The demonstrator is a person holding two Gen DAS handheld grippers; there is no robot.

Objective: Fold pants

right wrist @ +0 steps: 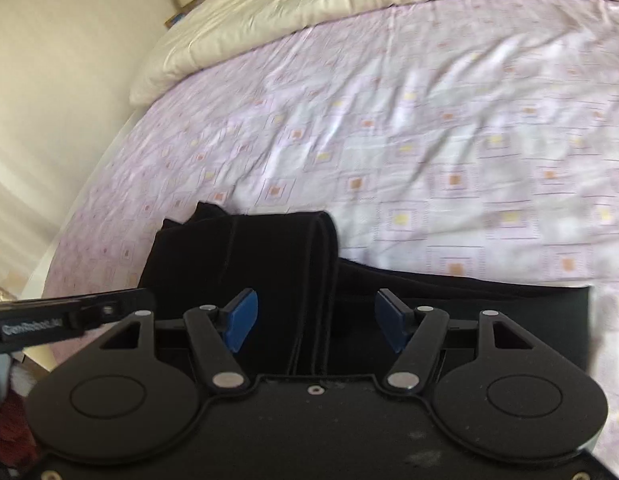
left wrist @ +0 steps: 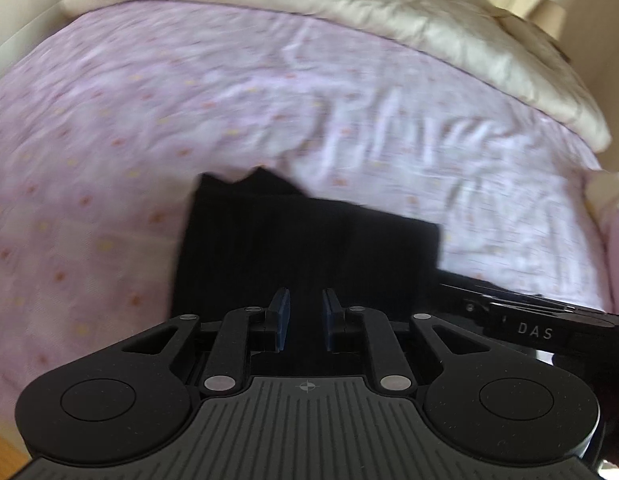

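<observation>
**Q:** What is shown, and where is the garment?

**A:** Black pants (right wrist: pixel 269 264) are shown lying on a pink patterned bedsheet (right wrist: pixel 429 140), near the bed's front edge, with a cream duvet (right wrist: pixel 309 4) bunched at the far side. In the right wrist view a folded-over portion, its stacked edges visible, is laid across a flatter layer that extends to the right. The left gripper (left wrist: pixel 305 320) is held over the dark cloth with its jaws narrowly parted; whether any fabric is caught between them cannot be told. The right gripper (right wrist: pixel 315 318) is spread wide and pinches nothing, the folded edge lying between its blue pads (right wrist: pixel 239 320).

**Q:** How is the step in hand best done?

**A:** The fold appears partly made. It is judged that the layered edge should be taken squarely, all layers being caught together, so that none is dragged out of line. The cloth should be carried low and laid flat, edges being matched before release. The uneven corner poking out at the far end (left wrist: pixel 261 178) would best be tucked or smoothed first.

**Q:** Is any writing legible?

**A:** "DAS" is read on the neighbouring gripper's side bar in the left view (left wrist: pixel 535 332). A pale label (right wrist: pixel 31 328) on the corresponding bar in the right view is blurred; it seems to begin "Gen", and no more can be read.
</observation>
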